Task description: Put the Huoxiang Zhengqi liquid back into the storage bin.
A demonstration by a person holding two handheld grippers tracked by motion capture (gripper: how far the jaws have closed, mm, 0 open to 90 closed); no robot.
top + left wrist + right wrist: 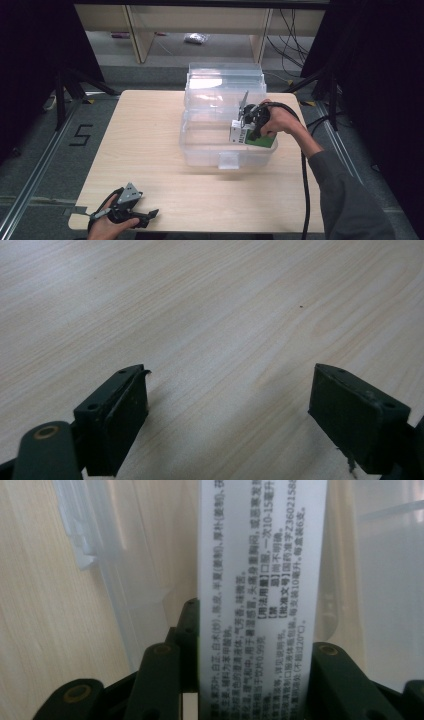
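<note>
One box (246, 136), white with a green face and dense black print on its white side (260, 580), clamped between the jaws of the right gripper (251, 126) and held inside the clear bin (200, 145), at its right end. Bin at the table's (150, 170) far middle, lid (225, 80) open behind. Left gripper (145, 216) at the near left corner, jaws wide, nothing between.

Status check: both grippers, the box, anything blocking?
Right gripper shut on medicine box, inside clear bin. Left gripper open, idle over table. Nothing blocking.
</note>
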